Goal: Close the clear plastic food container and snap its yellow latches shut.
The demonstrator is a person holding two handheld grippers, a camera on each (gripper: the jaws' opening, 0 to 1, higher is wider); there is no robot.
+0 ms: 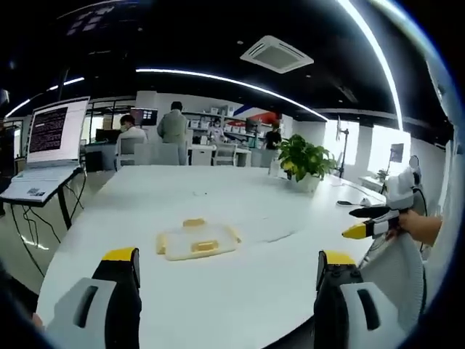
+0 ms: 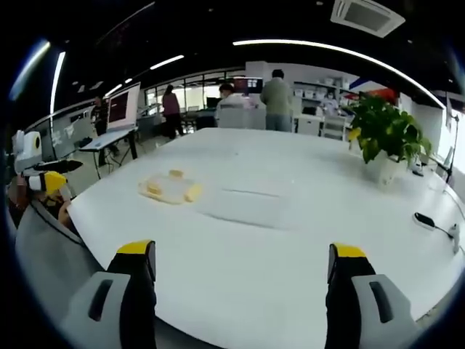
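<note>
Flat clear plastic container (image 1: 197, 241) with yellow latches (image 1: 193, 222) on smooth white table (image 1: 240, 291). Left gripper (image 1: 227, 273) and right gripper (image 2: 242, 265): yellow-tipped jaws apart, holding nothing.

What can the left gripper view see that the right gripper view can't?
Left gripper view: a laptop with a lit screen close by on a stand, and the right gripper coming in from the right, a hand holding it.

Right gripper view: a dark cabled gadget lying on the table's right side, and the left gripper at the left.

Both: the white table, the clear container with yellow latches, the potted plant, and people behind.
</note>
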